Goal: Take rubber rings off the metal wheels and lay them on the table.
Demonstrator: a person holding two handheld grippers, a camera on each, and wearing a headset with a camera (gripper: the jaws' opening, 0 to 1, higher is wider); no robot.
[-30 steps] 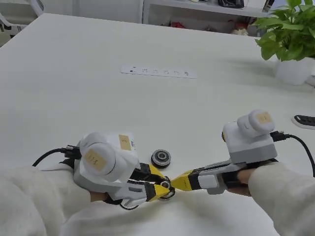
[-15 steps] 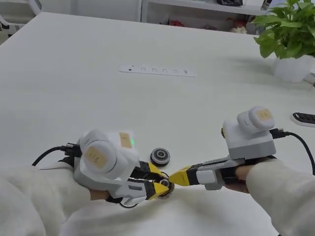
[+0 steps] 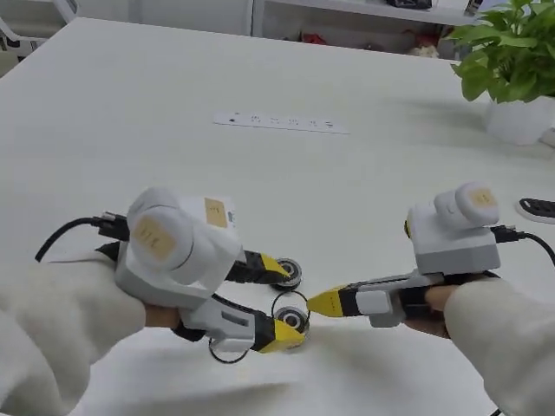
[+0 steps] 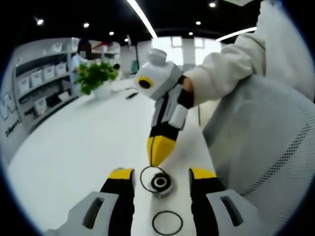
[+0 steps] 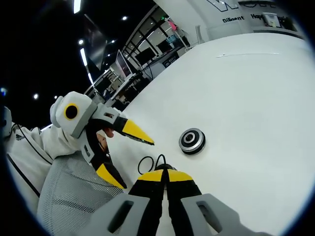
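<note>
My left gripper (image 3: 279, 299) stands open near the table's front edge, its yellow-tipped jaws on either side of a small metal wheel (image 3: 293, 321) (image 4: 161, 183). A thin black rubber ring (image 3: 290, 304) (image 4: 149, 178) loops up off that wheel. My right gripper (image 3: 314, 303) (image 4: 157, 156) comes in from the right, shut, its tips pinching this ring (image 5: 160, 158). A second wheel (image 3: 289, 276) (image 5: 192, 140), with its ring on, lies just beyond, partly behind the left gripper's far finger. A loose ring (image 3: 227, 348) (image 4: 167, 222) lies flat on the table under the left gripper.
A white power strip (image 3: 280, 123) lies mid-table. A potted plant (image 3: 512, 61) stands at the far right, and a black object (image 3: 538, 208) lies at the right edge. A black cable (image 3: 65, 230) trails left from the left gripper. Shelves run along the far wall.
The left gripper was shut on the wheel and now stands open around it. The right gripper has drawn the ring up off the wheel.
</note>
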